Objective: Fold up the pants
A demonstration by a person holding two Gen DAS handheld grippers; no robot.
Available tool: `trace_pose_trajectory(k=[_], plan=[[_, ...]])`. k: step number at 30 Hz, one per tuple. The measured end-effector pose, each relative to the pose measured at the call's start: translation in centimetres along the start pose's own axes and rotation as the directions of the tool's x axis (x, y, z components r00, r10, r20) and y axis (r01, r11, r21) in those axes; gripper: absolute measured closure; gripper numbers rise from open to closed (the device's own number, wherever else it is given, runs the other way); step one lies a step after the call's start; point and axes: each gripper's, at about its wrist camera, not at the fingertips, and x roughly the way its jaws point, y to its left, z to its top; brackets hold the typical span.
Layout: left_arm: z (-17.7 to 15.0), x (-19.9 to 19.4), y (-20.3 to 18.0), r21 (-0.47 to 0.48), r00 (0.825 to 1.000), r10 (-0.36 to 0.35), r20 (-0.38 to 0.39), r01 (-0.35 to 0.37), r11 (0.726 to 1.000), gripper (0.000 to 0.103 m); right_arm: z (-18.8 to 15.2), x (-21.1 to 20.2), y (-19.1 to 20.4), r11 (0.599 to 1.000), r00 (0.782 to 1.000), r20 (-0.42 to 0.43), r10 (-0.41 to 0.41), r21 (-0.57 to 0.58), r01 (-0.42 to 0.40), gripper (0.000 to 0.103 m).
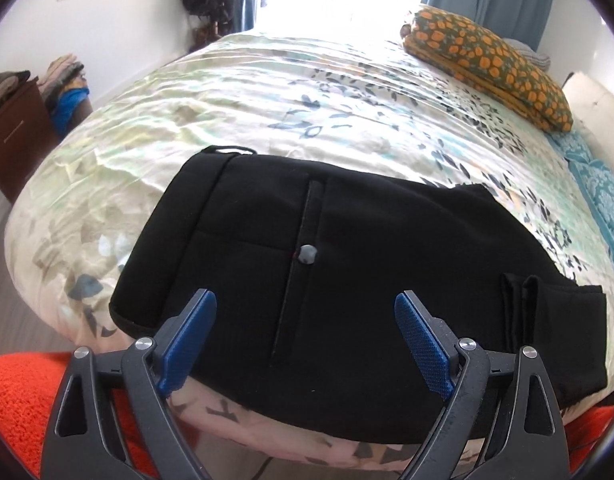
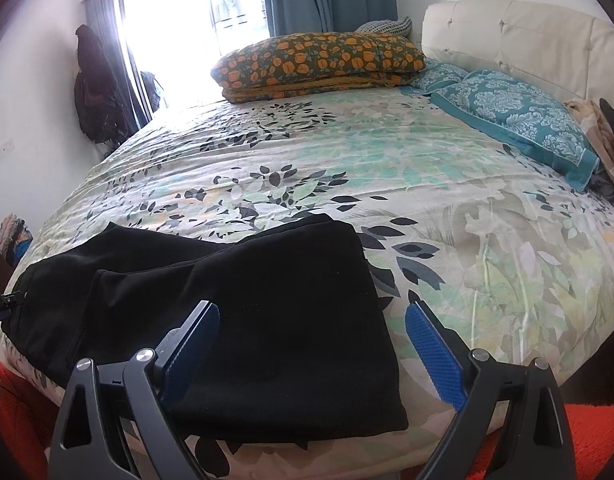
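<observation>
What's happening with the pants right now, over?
Left gripper open, empty. Right gripper open, empty. Black pants lie folded at bed's near edge. Nothing in the way, over.

Black pants (image 2: 243,320) partly hidden behind right gripper (image 2: 311,350); near edge lost below bed (image 1: 267,92) rim. Window (image 2: 179,40) view washed out by glare.

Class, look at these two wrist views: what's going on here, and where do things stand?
A person holding two grippers is folding a pair of black fabric pants on a bed with a leaf-print cover. The pants lie folded into a compact bundle near the bed's front edge. The left gripper and right gripper both hover open over the pants, gripping nothing. An orange-flowered pillow sits farther back.
</observation>
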Motion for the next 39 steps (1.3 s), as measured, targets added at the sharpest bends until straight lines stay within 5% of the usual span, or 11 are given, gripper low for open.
trace_pose_trajectory(k=[9, 21, 25, 34, 39], plan=[[0.2, -0.3, 0.9, -0.055, 1.000, -0.017, 0.014, 0.018, 0.998, 0.011, -0.2, -0.1, 3.0, 0.991, 0.999, 0.013, 0.034, -0.127, -0.032, 0.009], [3.5, -1.1, 3.2, -0.046, 0.999, -0.035, 0.039, 0.037, 0.998, 0.010, 0.1, -0.5, 0.3, 0.999, 0.999, 0.023, 0.030, -0.011, -0.030, 0.009], [6.0, 0.2, 7.4, -0.094, 0.992, -0.115, -0.047, 0.110, 0.989, 0.006, 0.2, -0.6, -0.2, 0.999, 0.999, 0.022, 0.037, 0.016, -0.037, 0.009], [5.0, 4.6, 10.3, -0.032, 0.980, -0.084, -0.180, 0.080, 0.996, 0.006, -0.3, 0.3, 3.1, 0.995, 0.999, -0.008, 0.049, -0.090, -0.049, 0.009], [4.3, 7.1, 11.5, -0.125, 0.955, -0.179, -0.238, 0.153, 0.980, 0.000, -0.5, 0.2, 7.7, 0.966, 0.977, -0.099, 0.189, -0.160, -0.203, 0.009]])
